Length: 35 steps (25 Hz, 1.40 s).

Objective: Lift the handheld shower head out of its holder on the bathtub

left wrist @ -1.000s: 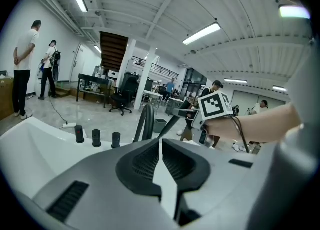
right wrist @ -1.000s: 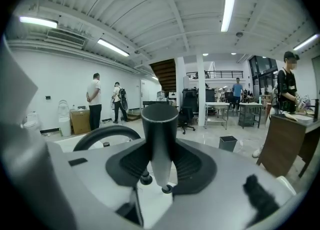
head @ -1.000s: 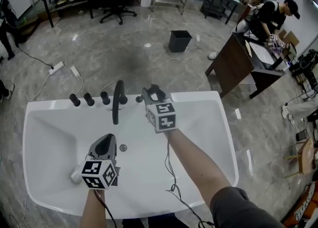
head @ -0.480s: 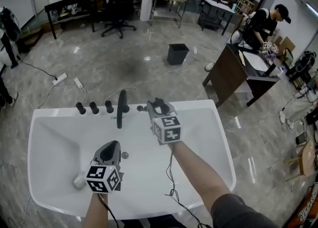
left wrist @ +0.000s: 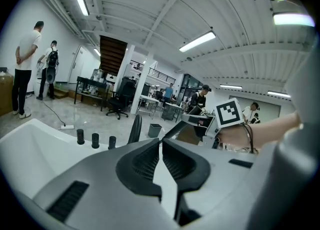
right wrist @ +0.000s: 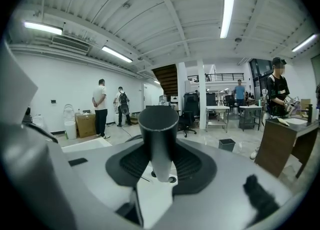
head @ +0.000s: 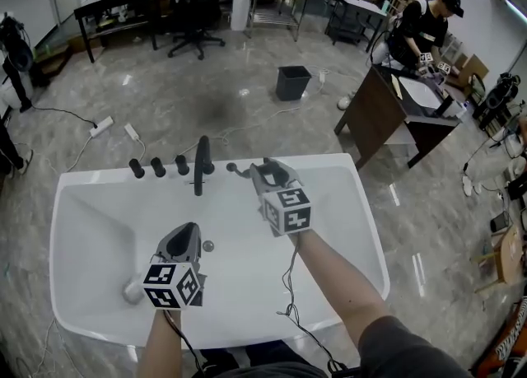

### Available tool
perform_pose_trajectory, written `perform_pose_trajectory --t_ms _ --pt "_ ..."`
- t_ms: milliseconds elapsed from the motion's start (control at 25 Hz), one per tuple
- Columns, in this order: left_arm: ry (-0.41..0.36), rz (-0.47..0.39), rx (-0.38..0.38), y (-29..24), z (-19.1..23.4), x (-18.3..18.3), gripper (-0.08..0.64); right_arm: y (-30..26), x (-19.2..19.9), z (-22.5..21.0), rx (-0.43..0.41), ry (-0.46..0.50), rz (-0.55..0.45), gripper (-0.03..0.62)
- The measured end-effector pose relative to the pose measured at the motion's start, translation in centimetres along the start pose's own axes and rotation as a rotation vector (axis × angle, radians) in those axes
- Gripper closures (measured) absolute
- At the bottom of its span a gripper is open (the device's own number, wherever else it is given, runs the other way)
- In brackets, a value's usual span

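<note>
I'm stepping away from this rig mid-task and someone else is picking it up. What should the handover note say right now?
Right gripper: shut on the black shower head, which stands upright between the pads at the bathtub's far rim, right of the spout.
Left gripper: shut and empty, over the basin.
Done: the shower head is gripped. Its lower end looks about clear of the rim, though I cannot tell for sure.
Left: lift it fully clear of its holder.
</note>
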State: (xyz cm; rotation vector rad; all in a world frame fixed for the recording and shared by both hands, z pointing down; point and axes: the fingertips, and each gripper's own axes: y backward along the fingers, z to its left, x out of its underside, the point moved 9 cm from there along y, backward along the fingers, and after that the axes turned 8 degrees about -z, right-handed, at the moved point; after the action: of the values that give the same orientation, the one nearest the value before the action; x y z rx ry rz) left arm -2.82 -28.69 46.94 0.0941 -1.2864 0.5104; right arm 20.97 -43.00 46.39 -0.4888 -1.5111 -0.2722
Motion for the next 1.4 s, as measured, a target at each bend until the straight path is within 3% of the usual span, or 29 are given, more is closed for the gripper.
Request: perform_pose_trajectory --t_ms 160,1120,1400 --pt "-0.061 -0.001 -0.003 1.2 -1.5 -0.1 0.534 2.4 -0.5 0.2 -0.002 0.000 -0.005 0.451" --pt "-0.046 -0.060 0.021 6.9 -7.1 0.0 0.534 13.7 -3.2 3.4 -0.022 0.041 -0.086 0.451" --pt "-0.036 -0.075 0.020 7.8 -8.4 0.3 0.534 16.8 -3.1 3.1 -0.019 -0.018 -0.128 0.451"
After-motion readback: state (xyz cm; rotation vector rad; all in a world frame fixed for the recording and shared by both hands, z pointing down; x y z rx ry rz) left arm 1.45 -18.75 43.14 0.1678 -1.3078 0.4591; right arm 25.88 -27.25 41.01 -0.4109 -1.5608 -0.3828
